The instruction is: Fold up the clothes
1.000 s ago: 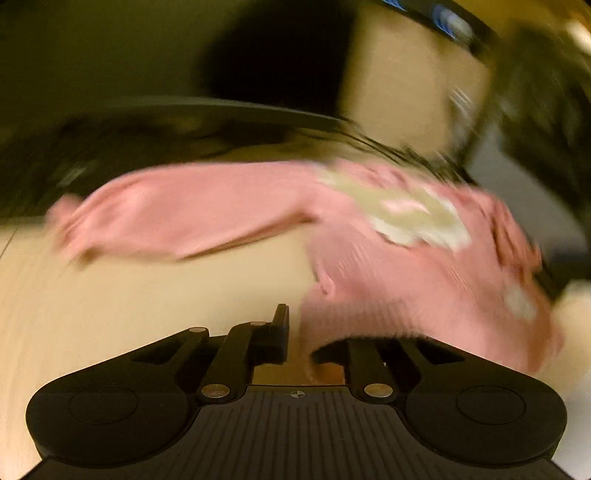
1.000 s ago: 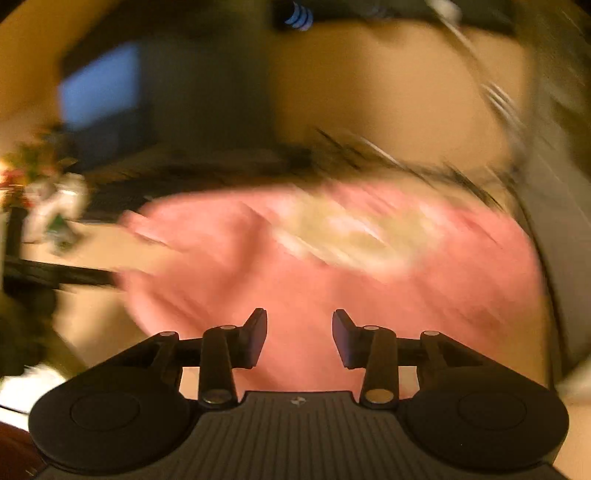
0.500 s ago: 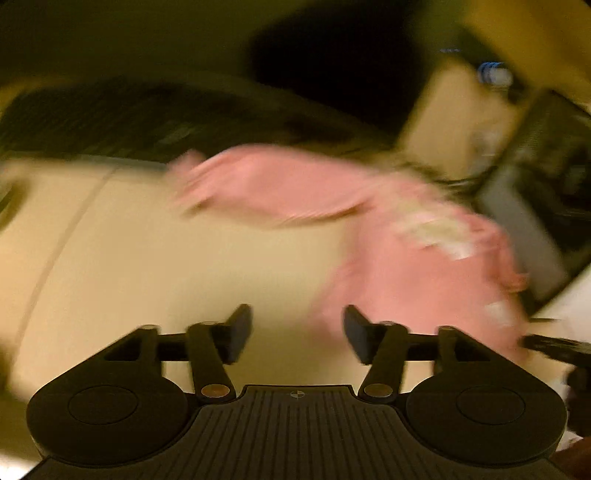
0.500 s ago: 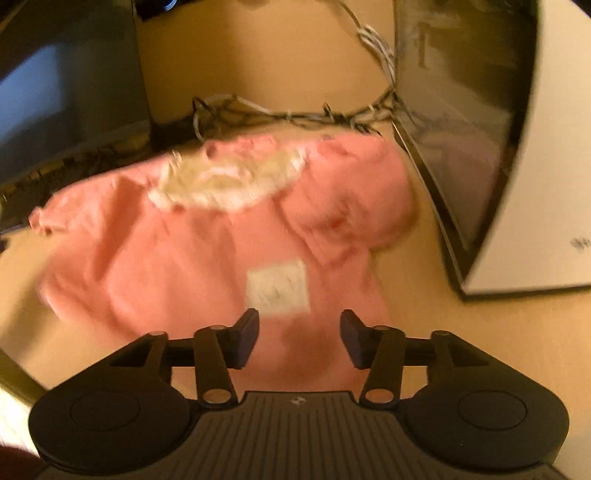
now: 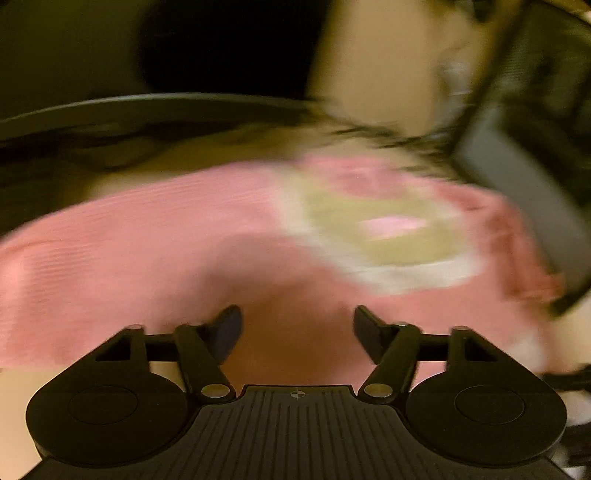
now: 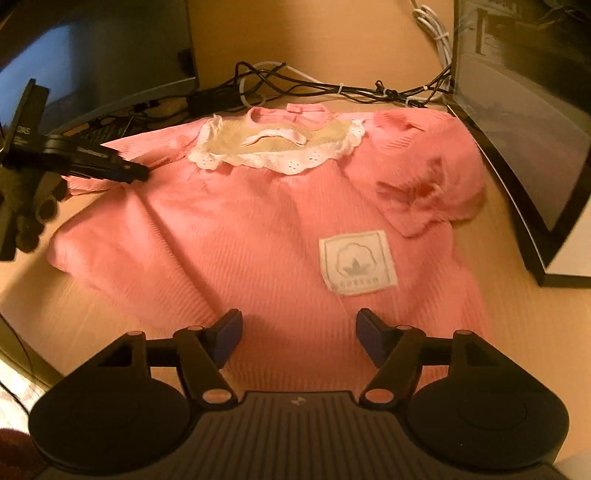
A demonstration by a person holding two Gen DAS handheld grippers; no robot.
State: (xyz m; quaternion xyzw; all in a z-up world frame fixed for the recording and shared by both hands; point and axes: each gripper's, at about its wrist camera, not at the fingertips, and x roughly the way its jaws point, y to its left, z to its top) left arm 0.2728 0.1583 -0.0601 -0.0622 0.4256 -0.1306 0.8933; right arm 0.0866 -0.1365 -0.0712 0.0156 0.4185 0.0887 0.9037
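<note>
Ahead of both spread jaws: pink knit sweater [image 6: 258, 229] flat on wooden desk [image 6: 517, 314].
Left gripper [image 5: 297, 328] and right gripper [image 6: 298, 332] empty; lace collar [image 6: 280, 147] far, white label [image 6: 357, 263] just beyond right jaws.

Warm yellowish indoor light, fairly dim. Light wood desk [image 6: 110, 317], grain visible. Behind it a plain beige wall [image 6: 314, 33]. Monitor [image 6: 96, 55] at back left, screen dark w/ bluish glare; second monitor [image 6: 524, 110] on the right, dark screen, black bezel, angled inward, white panel just below its lower right corner. Tangle of black cables [image 6: 332, 86] along the back edge of the desk btwn the two screens, a white cable [image 6: 436, 33] running up the wall near the right monitor. Left wrist view heavily motion-blurred: only a dark curved edge [image 5: 147, 103] and a large black patch [image 5: 229, 44] above it, can't tell what they are.
</note>
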